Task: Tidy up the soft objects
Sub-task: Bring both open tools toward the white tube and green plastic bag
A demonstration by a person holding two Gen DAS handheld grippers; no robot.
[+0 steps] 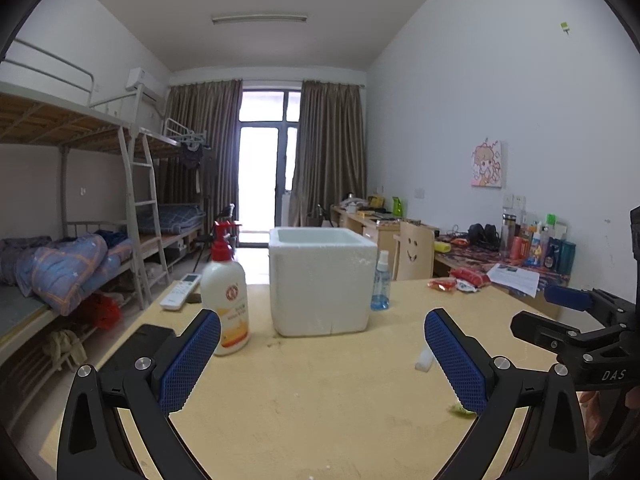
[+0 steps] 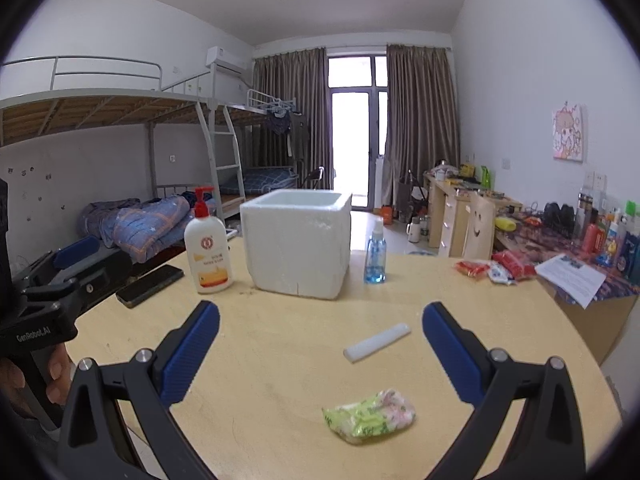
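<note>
A green soft tissue pack (image 2: 370, 415) lies on the wooden table (image 2: 280, 360) near its front, between my right gripper's fingers. A white foam strip (image 2: 377, 342) lies just beyond it. A white foam box (image 2: 298, 242) stands open at the table's middle, also in the left wrist view (image 1: 322, 280). My right gripper (image 2: 320, 344) is open and empty above the table. My left gripper (image 1: 322, 348) is open and empty, facing the box. The left view shows only an edge of the pack (image 1: 460, 410) and of the strip (image 1: 424, 360).
A lotion pump bottle (image 2: 208, 246) and a black phone (image 2: 150, 286) are left of the box. A blue spray bottle (image 2: 375, 254) is to its right. Red snack packets (image 2: 496, 268) and papers (image 2: 570, 278) lie at the far right. A remote (image 1: 180, 292) lies at the far left.
</note>
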